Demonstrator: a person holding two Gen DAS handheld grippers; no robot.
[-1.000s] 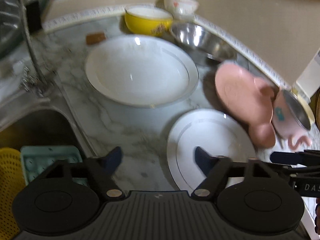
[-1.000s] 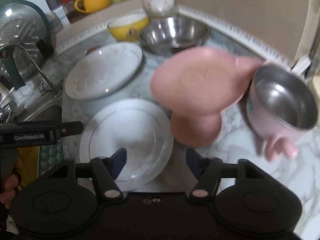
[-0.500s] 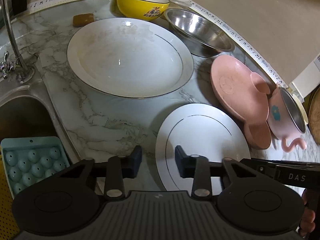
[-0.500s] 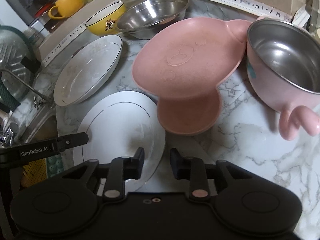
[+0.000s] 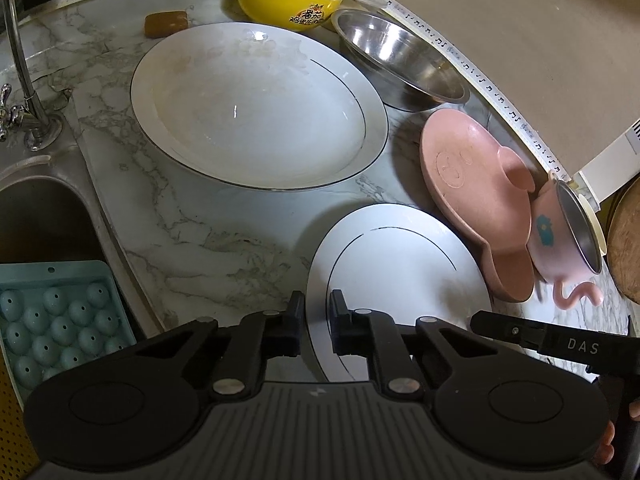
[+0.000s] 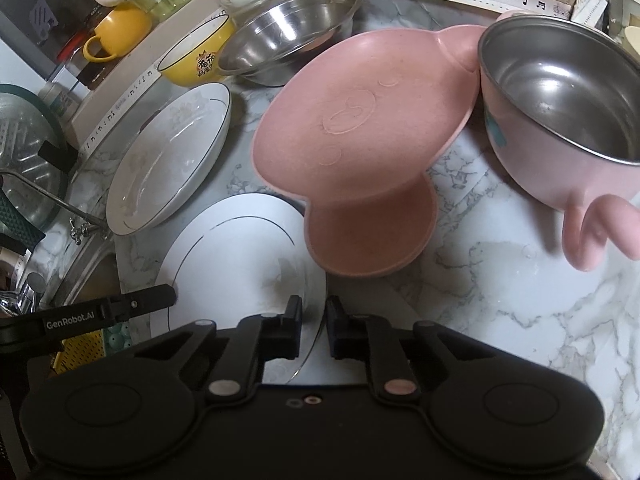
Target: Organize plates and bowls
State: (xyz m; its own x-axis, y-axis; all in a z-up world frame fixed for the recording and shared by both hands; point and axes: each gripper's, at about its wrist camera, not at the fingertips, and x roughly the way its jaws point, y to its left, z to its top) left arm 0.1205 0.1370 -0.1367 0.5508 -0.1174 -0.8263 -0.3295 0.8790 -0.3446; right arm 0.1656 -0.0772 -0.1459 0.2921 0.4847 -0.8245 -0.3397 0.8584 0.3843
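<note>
A: Where is the small white plate (image 5: pixel 400 268), and how does it handle?

B: It lies flat on the table (image 5: pixel 224 240), in front of both my tools. Likely glazed ceramic: stiff, slick, breakable. Grip the near rim.

A: Tool state?

B: My left tool (image 5: pixel 316 322) and right tool (image 6: pixel 313 326) are closing, nearly together, with the plate's near rim showing in each gap; whether the pads press it, I cannot tell.

A: Obstructions?

B: The pink plate (image 6: pixel 360 148) touches or overlaps its far edge; the large white plate (image 5: pixel 256 108) sits near.
</note>
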